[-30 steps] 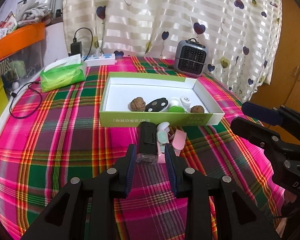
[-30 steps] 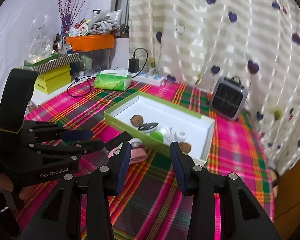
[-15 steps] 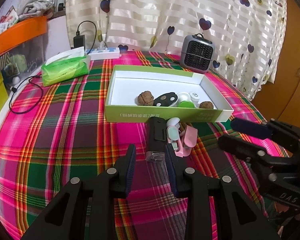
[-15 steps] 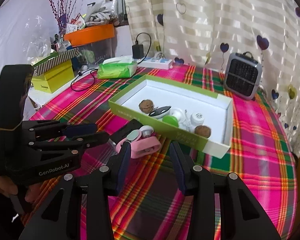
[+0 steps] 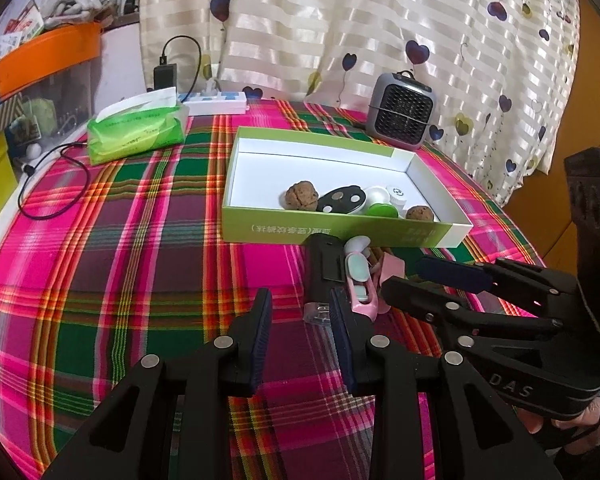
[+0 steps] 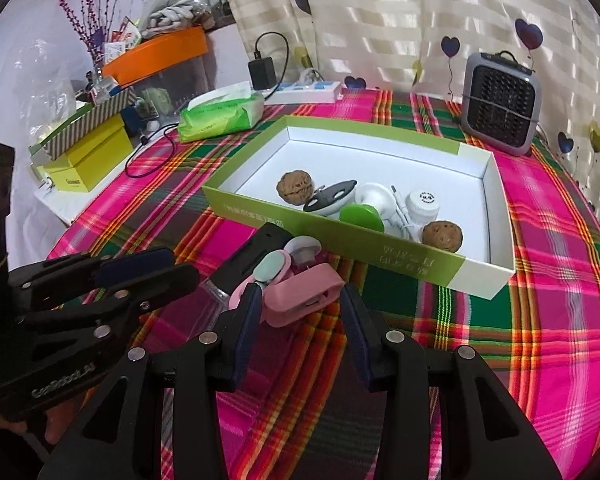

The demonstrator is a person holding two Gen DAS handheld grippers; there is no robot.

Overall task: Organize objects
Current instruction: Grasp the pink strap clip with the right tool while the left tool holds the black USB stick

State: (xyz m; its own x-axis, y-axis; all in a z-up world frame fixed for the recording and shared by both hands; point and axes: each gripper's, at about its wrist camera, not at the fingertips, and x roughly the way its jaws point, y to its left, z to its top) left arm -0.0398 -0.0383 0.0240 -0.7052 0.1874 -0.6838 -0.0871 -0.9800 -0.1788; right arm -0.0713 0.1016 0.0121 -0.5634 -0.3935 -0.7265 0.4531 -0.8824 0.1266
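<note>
A green box [image 5: 340, 232] [image 6: 260, 210] with a white inside holds two walnuts [image 5: 302, 196] [image 6: 442, 236], a black-and-white oval item [image 5: 340, 200], a green lid [image 6: 360, 216] and white pieces. In front of it on the plaid cloth lie a black device [image 5: 324, 272] [image 6: 252, 256], a pink-and-mint small item [image 5: 360, 280] and a pink clip-like case [image 6: 304, 300]. My left gripper [image 5: 300, 320] is open, just before the black device. My right gripper [image 6: 298, 320] is open, its fingers either side of the pink case.
A grey mini heater [image 5: 402, 110] [image 6: 500, 104] stands at the back right. A green tissue pack [image 5: 136, 132], a white power strip [image 5: 216, 102] with a charger and a black cable [image 5: 52, 184] lie at the back left. Yellow and orange boxes [image 6: 88, 160] stand off the table's left edge.
Both grippers have moved closer to the items in front of the box. The right gripper has swung in towards the pink case. Nothing has been picked up.
</note>
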